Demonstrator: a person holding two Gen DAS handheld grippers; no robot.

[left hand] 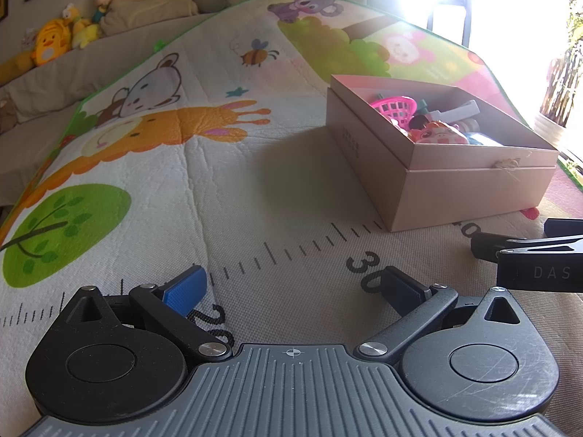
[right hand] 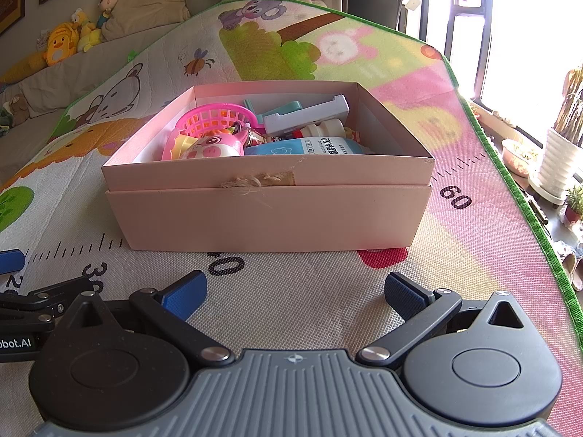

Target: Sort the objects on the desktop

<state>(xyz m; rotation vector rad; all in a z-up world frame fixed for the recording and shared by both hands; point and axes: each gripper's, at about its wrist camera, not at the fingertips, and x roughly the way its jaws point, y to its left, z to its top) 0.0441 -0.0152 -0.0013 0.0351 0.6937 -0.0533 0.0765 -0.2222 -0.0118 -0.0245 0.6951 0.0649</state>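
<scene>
A pink cardboard box (right hand: 269,215) stands on the cartoon play mat straight ahead of my right gripper; it also shows in the left wrist view (left hand: 470,189) at the right. Inside lie a pink toy basket (right hand: 215,118), a pink pig toy (right hand: 211,149), a blue packet (right hand: 302,145), a white bottle (right hand: 324,129) and a grey-white part (right hand: 306,114). My left gripper (left hand: 293,287) is open and empty, low over the mat left of the box. My right gripper (right hand: 295,293) is open and empty, just in front of the box.
The play mat (left hand: 164,182) has a printed ruler strip under both grippers. Plush toys (left hand: 54,40) and cushions line the back. The mat's green edge (right hand: 517,189) runs along the right, with potted plants (right hand: 561,160) and a bright window beyond.
</scene>
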